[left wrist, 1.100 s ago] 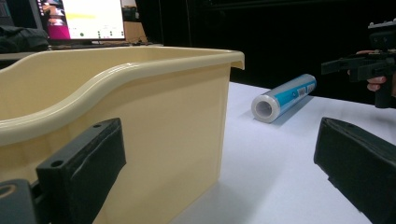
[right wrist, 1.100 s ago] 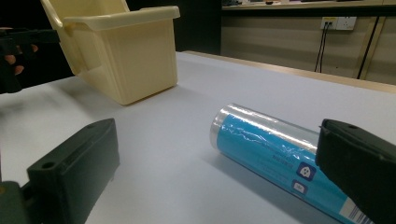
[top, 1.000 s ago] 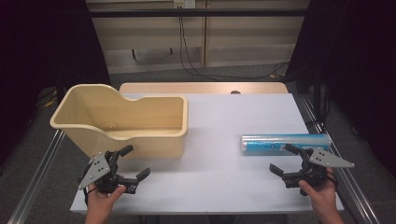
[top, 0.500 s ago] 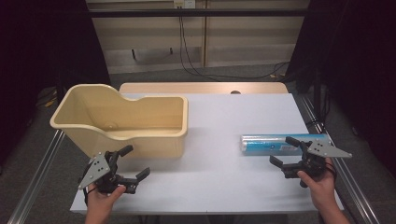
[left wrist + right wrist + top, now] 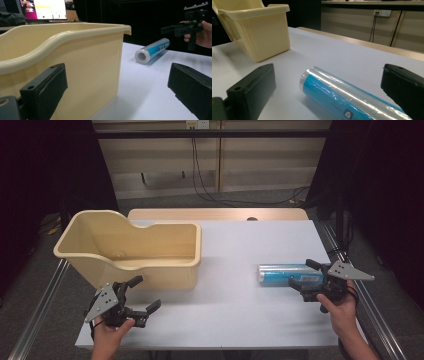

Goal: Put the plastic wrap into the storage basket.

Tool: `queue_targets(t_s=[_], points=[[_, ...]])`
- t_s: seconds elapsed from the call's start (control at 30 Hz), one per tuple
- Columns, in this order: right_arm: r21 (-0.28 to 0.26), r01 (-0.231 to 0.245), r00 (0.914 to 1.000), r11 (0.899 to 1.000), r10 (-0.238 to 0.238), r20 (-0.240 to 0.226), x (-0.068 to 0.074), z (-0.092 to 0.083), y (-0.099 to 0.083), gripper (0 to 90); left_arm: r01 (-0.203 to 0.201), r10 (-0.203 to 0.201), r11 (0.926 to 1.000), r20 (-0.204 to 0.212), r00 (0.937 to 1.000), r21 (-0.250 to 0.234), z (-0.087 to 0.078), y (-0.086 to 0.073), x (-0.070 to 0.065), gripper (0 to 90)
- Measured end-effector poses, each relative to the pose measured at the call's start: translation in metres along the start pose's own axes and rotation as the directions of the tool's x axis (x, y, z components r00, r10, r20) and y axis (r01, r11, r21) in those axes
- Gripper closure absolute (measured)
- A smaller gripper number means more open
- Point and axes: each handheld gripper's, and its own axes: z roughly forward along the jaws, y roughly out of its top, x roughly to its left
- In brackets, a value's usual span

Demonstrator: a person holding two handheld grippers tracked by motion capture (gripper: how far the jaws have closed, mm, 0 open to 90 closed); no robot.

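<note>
The blue film-wrapped roll (image 5: 292,273) lay on the white worktop (image 5: 235,270), its long axis running left to right. The right hand-held gripper (image 5: 306,276) sat over its right end, jaws spread and gripping nothing (clearly the nearer one). The left hand-held gripper (image 5: 142,294), also spread, hovered before the cream plastic tub (image 5: 150,270). The roll's label was unreadable.
</note>
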Motion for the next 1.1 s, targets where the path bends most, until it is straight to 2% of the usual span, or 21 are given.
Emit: queue_targets(t_s=[0.13,0.43,0.63,0.7,0.77,0.83,0.87,1.0,1.03,1.07,1.1], points=[[0.008,0.004,1.0,1.0,-0.004,-0.001,-0.004,0.005,0.005,0.0,0.0,0.0,1.0,0.002,1.0,-0.001,0.0,0.0,0.0,2.3],[0.066,0.029,0.9996,0.997,-0.029,0.002,-0.015,0.018,0.017,0.0,0.007,-0.007,1.0,0.005,1.0,0.005,0.001,-0.001,0.0,2.4],[0.083,0.018,0.9998,0.996,-0.018,-0.003,-0.022,0.023,0.022,0.0,0.006,-0.006,1.0,0.006,1.0,0.007,0.001,-0.001,0.0,2.4],[0.119,0.022,0.9997,0.993,-0.021,-0.007,-0.027,0.027,0.024,0.0,0.002,-0.003,0.9999,0.006,1.0,0.01,0.002,-0.001,0.0,2.4],[0.131,0.021,0.9998,0.991,-0.02,-0.009,-0.029,0.028,0.025,0.0,0.004,-0.004,0.9999,0.007,1.0,0.011,0.002,-0.001,0.0,2.4],[0.185,0.032,0.9995,0.982,-0.03,-0.012,-0.034,0.03,0.027,0.0,0.004,-0.004,0.9999,0.008,1.0,0.013,0.002,-0.001,0.0,2.4],[0.185,0.032,0.9995,0.982,-0.03,-0.012,-0.034,0.03,0.027,0.0,0.004,-0.004,0.9999,0.009,1.0,0.014,0.002,-0.001,0.0,2.4],[0.291,0.047,0.9986,0.956,-0.037,-0.039,-0.041,0.037,0.031,0.0,0.005,-0.005,0.9999,0.011,0.9999,0.015,0.002,-0.002,0.0,2.4],[0.319,0.053,0.9981,0.946,-0.04,-0.046,-0.042,0.038,0.033,0.0,0.007,-0.007,0.9999,0.011,0.9999,0.016,0.002,-0.002,0.0,2.3],[0.319,0.053,0.9981,0.946,-0.04,-0.046,-0.042,0.038,0.033,0.0,0.007,-0.007,0.9999,0.011,0.9999,0.016,0.002,-0.002,0.0,2.3],[0.365,0.066,0.9971,0.929,-0.048,-0.059,-0.045,0.042,0.035,0.0,0.007,-0.007,0.9999,0.011,0.9999,0.015,0.003,-0.002,0.0,2.3]])
